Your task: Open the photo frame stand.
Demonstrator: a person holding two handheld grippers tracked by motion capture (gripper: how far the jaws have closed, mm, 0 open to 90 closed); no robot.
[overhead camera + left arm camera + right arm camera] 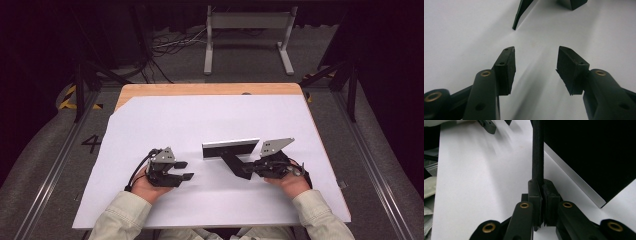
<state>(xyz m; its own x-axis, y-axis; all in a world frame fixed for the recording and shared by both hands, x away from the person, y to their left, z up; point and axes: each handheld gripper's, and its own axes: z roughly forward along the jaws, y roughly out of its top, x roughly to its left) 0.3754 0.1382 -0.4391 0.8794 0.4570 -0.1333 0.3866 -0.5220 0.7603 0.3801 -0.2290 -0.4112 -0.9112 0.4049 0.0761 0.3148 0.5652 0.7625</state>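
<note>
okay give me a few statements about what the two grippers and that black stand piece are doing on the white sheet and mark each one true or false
1. The right gripper is clamped on the thin black leg of the black stand. True.
2. The left gripper holds the stand's other end. False: its jaws stand open with nothing between them, and the stand lies apart from it.
3. The stand rests over the white sheet that covers most of the wooden table. True.
4. Both grippers lie on the table with no hands on them. False: a hand holds each, with pale sleeves coming in from the bottom of the high view.
5. A red cup stands beside the stand. False: none is there.
</note>
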